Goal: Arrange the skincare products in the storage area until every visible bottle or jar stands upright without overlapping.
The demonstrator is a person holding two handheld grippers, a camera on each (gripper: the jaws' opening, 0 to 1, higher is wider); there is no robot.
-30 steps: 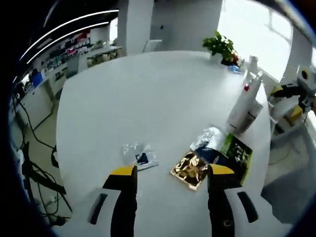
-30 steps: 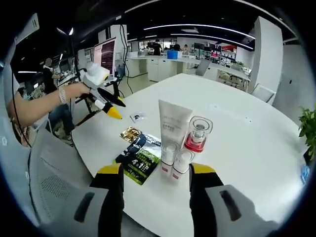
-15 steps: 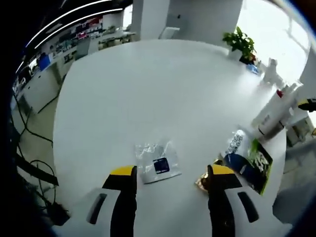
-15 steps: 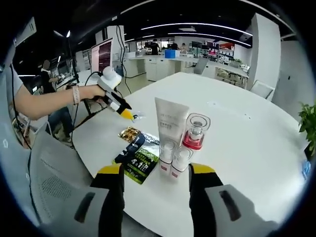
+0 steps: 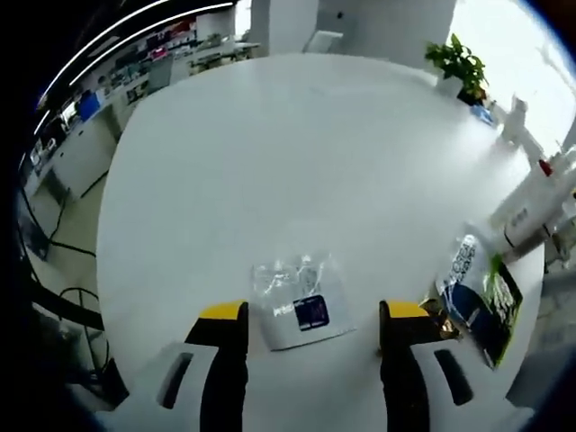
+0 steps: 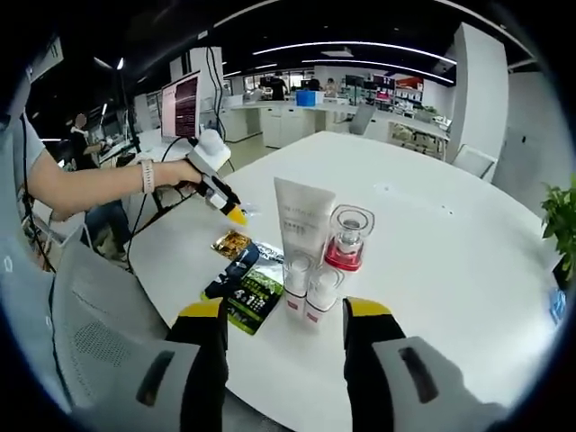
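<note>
On the white round table (image 5: 270,153), a clear sachet with a dark blue label (image 5: 301,301) lies flat between the tips of my left gripper (image 5: 313,310), which is open. In the right gripper view a hand holds that left gripper (image 6: 236,216) low over the table's left side. My right gripper (image 6: 283,309) is open and holds nothing, short of an upright group: a white tube (image 6: 301,220), a clear bottle with a red base (image 6: 346,238) and two small white bottles (image 6: 306,283). The tube (image 5: 531,202) also stands at the right of the left gripper view.
Flat sachets lie left of the bottles: a green-and-black one (image 6: 245,292), a blue one (image 6: 241,261) and a gold one (image 6: 231,243); the stack (image 5: 477,301) is right of my left jaw. A potted plant (image 5: 459,58) stands at the table's far edge. A grey chair (image 6: 99,333) is near.
My left gripper has moved in over the clear sachet, which now lies between its jaws. The gold and green sachets have slid to the right of its view. The right gripper has barely moved.
</note>
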